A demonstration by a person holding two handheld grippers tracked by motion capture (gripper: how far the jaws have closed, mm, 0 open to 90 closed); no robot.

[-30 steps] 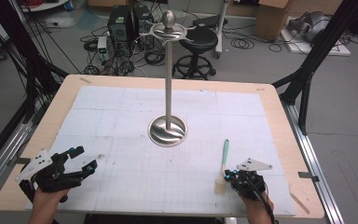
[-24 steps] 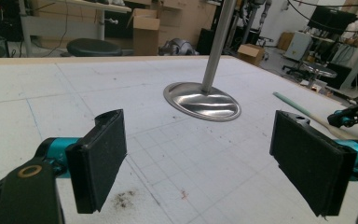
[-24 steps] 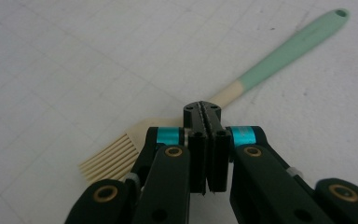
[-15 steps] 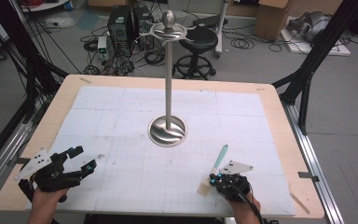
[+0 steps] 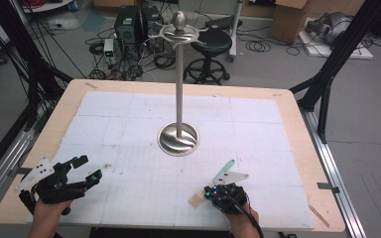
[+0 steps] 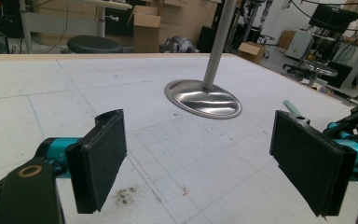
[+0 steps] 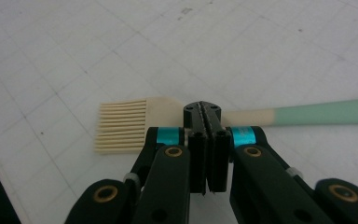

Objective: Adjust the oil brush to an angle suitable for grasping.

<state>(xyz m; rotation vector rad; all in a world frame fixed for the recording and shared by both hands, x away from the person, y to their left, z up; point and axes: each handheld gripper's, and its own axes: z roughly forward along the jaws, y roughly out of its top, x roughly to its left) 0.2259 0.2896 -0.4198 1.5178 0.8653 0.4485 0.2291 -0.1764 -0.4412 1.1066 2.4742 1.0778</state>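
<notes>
Inspector: Since the earlier frame, the right tongs [image 5: 209, 191] have carried the pastry brush [image 5: 217, 179] leftward across the surface [image 5: 129, 119]; the left tongs [image 5: 90, 168] have kept their place.

Clerk: State of the tongs?

Inspector: Right pair closed tight on the brush at its neck, where the pale head meets the handle. In the right gripper view the bristles [image 7: 120, 127] lie to one side of the jaws, the green handle [image 7: 324, 114] to the other. Left pair stand wide apart, holding nothing, with bare surface between the pads [image 6: 100, 158].

Clerk: Progress?

Inspector: Pickup appears done; the brush is gripped crosswise and rides with the right tongs, low over the surface. The steel hanging stand [image 5: 178, 139] sits ahead of both tongs, well apart, its top ring bare. My judgement: if hanging is intended, the carry to the stand and the placement remain.
</notes>
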